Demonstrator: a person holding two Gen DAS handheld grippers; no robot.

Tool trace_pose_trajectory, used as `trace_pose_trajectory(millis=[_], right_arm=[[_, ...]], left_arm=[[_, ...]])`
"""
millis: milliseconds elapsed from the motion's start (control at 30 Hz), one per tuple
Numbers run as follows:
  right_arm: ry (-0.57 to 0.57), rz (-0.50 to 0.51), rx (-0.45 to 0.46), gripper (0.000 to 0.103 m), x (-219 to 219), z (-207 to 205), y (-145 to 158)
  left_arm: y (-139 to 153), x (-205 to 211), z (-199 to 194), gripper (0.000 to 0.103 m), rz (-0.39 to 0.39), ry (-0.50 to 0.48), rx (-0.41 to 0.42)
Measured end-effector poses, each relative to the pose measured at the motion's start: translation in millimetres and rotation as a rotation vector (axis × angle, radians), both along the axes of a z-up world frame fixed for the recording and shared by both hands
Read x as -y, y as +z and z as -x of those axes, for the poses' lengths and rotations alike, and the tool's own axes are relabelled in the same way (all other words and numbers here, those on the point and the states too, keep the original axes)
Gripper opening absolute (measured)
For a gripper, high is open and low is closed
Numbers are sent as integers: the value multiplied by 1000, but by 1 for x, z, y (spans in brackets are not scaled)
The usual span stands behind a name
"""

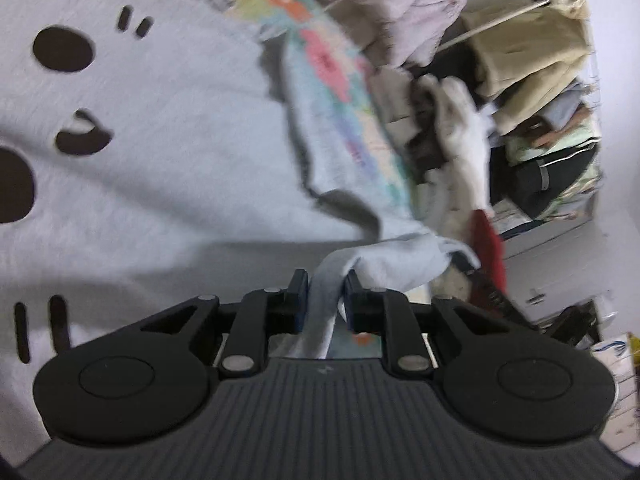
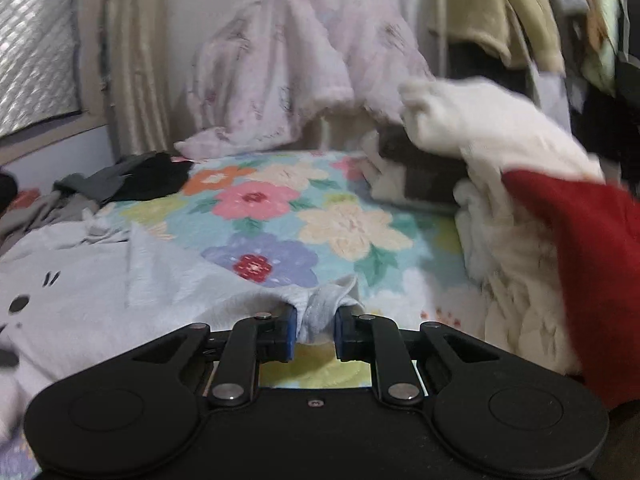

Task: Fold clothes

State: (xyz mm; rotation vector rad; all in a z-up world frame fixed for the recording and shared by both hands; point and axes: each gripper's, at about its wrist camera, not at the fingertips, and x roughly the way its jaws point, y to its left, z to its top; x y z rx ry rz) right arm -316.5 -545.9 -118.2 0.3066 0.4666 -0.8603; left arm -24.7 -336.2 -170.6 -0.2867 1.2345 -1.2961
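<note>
A light grey sweatshirt (image 1: 160, 128) with dark cartoon-face marks lies spread on a floral blanket (image 1: 340, 92). My left gripper (image 1: 326, 292) is shut on a bunched edge of the sweatshirt, and the cloth runs down between the jaws. In the right wrist view the same sweatshirt (image 2: 100, 292) lies at the left on the floral blanket (image 2: 340, 224). My right gripper (image 2: 314, 330) is shut on a grey fold of it at the blanket's near edge.
A pile of white and red clothes (image 2: 540, 220) sits at the right. A pink quilt (image 2: 300, 68) is heaped at the back. Dark clothes (image 2: 132, 180) lie at the far left. Hanging clothes (image 1: 532, 52) fill a rack beyond the bed.
</note>
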Motion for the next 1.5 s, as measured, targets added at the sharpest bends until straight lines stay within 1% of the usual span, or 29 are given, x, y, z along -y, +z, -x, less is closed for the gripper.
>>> trace_pose_trajectory(millis=[67, 100, 167, 200, 233, 267, 300, 333, 367, 400, 433, 467, 533, 567, 633, 700, 767, 800, 867, 933, 1033, 1067, 1133, 1200, 1233, 1367, 1500], right_arm=[[-1, -40, -17, 19, 8, 0, -11], [7, -44, -19, 19, 9, -1, -11], [24, -51, -23, 19, 9, -2, -12], [32, -54, -25, 19, 10, -3, -12], [41, -58, -27, 19, 10, -3, -12], [49, -61, -30, 19, 10, -4, -12], [57, -64, -32, 19, 11, -4, -13], [66, -68, -34, 20, 11, -5, -13], [74, -71, -36, 20, 11, -6, -13], [84, -74, -37, 21, 11, -7, -12], [96, -74, -35, 22, 8, -9, -10], [111, -68, -31, 22, 6, -12, -7], [154, -37, -15, 22, 1, -17, 1], [176, -25, -7, 22, 1, -20, 5], [217, -3, 10, 22, 4, -31, 13], [274, -1, 33, 26, 11, -44, 16], [303, -33, 47, 32, 10, -51, 13], [310, -54, 52, 34, 7, -53, 10], [322, -96, 62, 41, 2, -58, 3], [335, -138, 72, 41, -2, -62, -3], [353, -202, 86, 53, -10, -68, -12], [359, -223, 91, 53, -12, -70, -16], [369, -249, 89, 53, -19, -74, -21], [366, -205, 38, 54, -34, -75, -25], [364, -184, 13, 57, -42, -76, -27], [356, -97, -89, 58, -72, -79, -35], [348, -9, -191, 62, -102, -82, -42]], left_arm=[[5, 1, 13, 18, -22, -61, 108], [10, 1, 20, 18, -14, -93, 154], [20, 3, 37, 32, 8, -151, 243], [25, 4, 45, 37, 15, -171, 295], [30, 6, 52, 46, 21, -191, 347], [31, 11, 59, 50, 16, -217, 398], [33, 15, 66, 50, 10, -244, 449], [33, 21, 71, 47, -22, -268, 485], [30, 30, 76, 33, -80, -281, 526], [27, 38, 80, 25, -120, -289, 571], [25, 43, 82, 18, -131, -293, 593], [23, 46, 81, 18, -135, -294, 589], [20, 42, 70, 18, -120, -272, 523], [19, 40, 64, 14, -112, -260, 488], [15, 30, 43, 13, -89, -198, 371], [7, 20, 22, 13, -68, -127, 255], [-4, 12, 1, 13, -65, -58, 161], [-10, 8, -6, 13, -75, -36, 132], [-19, 3, -15, 13, -86, -7, 81], [-25, -2, -19, 13, -86, 7, 37], [-21, 1, -12, 14, -104, -12, 110], [-20, 3, -9, 14, -112, -16, 133], [-19, 5, -7, 14, -117, -15, 148], [-19, 3, -8, 14, -120, -16, 148], [-19, 1, -8, 15, -122, -17, 148], [-18, 1, -6, 15, -124, -15, 165], [-17, 4, -5, 15, -120, -12, 167]])
